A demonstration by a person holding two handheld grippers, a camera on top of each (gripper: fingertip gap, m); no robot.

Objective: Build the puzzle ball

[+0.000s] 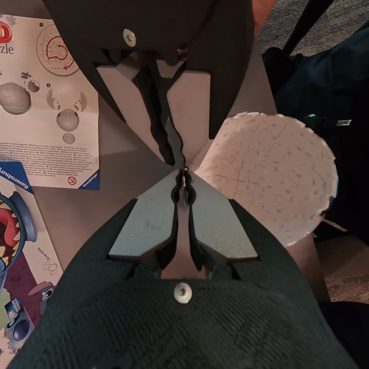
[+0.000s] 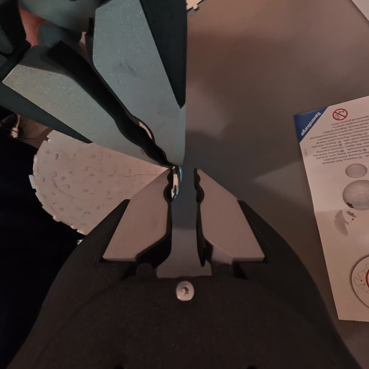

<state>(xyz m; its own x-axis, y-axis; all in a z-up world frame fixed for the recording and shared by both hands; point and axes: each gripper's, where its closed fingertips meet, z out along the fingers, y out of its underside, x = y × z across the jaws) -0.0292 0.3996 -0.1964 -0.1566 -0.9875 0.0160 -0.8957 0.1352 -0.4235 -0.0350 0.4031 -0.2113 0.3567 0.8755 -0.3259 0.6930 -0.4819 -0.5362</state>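
The half-built puzzle ball point(image 1: 269, 179) is a white bowl-shaped shell of joined pieces, its hollow side facing me. It hangs past the table edge to the right. In the right wrist view it lies at the left point(image 2: 79, 179). My left gripper point(image 1: 183, 173) is shut on the shell's rim, with a thin blue-edged sliver between its pads. It enters the right wrist view from the upper left point(image 2: 169, 163). My right gripper point(image 2: 182, 173) meets it tip to tip with its jaws a little apart. The blue rim edge point(image 2: 179, 177) rests against the right gripper's left finger only. The right gripper comes down from the top of the left wrist view point(image 1: 176, 163).
A printed instruction sheet point(image 1: 50, 99) lies on the grey table point(image 1: 119, 199) and shows in the right wrist view point(image 2: 343, 179). The puzzle box point(image 1: 20, 239) lies at the near left. A loose white piece point(image 2: 192, 6) lies far off. Carpet point(image 1: 319, 30) and a dark bag point(image 1: 329, 79) lie beyond the table edge. The tips of both grippers are at nearly the same place.
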